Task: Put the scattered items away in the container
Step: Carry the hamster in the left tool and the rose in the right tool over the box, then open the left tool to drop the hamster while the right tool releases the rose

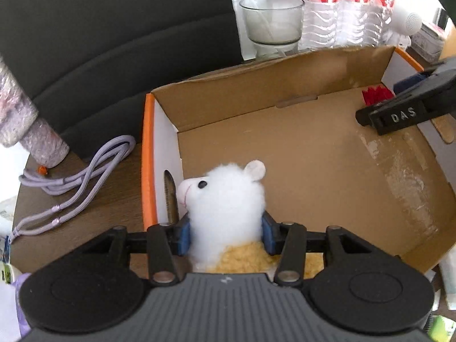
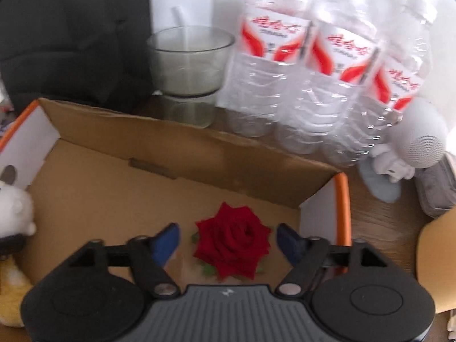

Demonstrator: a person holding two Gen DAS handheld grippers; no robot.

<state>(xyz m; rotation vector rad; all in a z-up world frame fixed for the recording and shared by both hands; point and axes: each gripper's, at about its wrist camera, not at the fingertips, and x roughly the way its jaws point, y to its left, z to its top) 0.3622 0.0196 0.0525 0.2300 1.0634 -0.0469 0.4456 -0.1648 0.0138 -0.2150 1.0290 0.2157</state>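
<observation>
An open cardboard box with an orange rim stands on the wooden table. My left gripper is over the box's near left corner, shut on a white and yellow plush alpaca; both blue pads press its neck. In the right wrist view a red rose lies on the floor of the box near its right wall. My right gripper hangs over it, open, with a gap between each pad and the petals. The plush shows at the left edge. The right gripper also appears in the left wrist view, beside the rose.
Behind the box stand a glass bowl and a pack of water bottles. A purple cord and a wrapped roll lie left of the box. A white round-headed figure sits to the right. A dark chair fills the back left.
</observation>
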